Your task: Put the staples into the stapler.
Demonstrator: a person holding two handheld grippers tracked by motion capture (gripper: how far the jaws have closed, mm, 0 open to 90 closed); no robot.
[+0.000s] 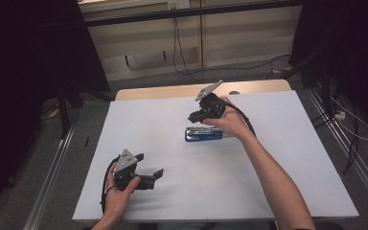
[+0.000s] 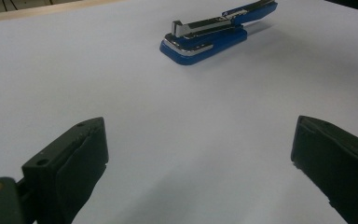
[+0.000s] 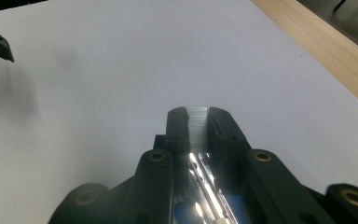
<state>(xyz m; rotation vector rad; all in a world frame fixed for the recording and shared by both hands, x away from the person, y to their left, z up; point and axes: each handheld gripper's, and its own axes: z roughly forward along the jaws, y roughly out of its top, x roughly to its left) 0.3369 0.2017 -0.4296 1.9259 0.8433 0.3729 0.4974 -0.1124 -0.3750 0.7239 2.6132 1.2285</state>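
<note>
Both grippers showed from above: my right gripper (image 1: pixel 197 116), wrist bent downward, sat over a blue stapler (image 1: pixel 203 134) mid-table, while my left gripper (image 1: pixel 149 164) rested apart near the front edge. White table (image 1: pixel 278 158), dark room. Left gripper view: jaws stood wide, stapler (image 2: pixel 216 31) far ahead, blue with chrome top. Right gripper view: jaws clamped the stapler's (image 3: pixel 197 126) silver strip.

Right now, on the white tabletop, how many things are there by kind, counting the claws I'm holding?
Blue and chrome metal stapler: 1
Black two-jaw claws: 2, the left claw open above the white tabletop, the right claw shut on a strip of staples
Silver strip of staples: 1
Total: 4
</note>
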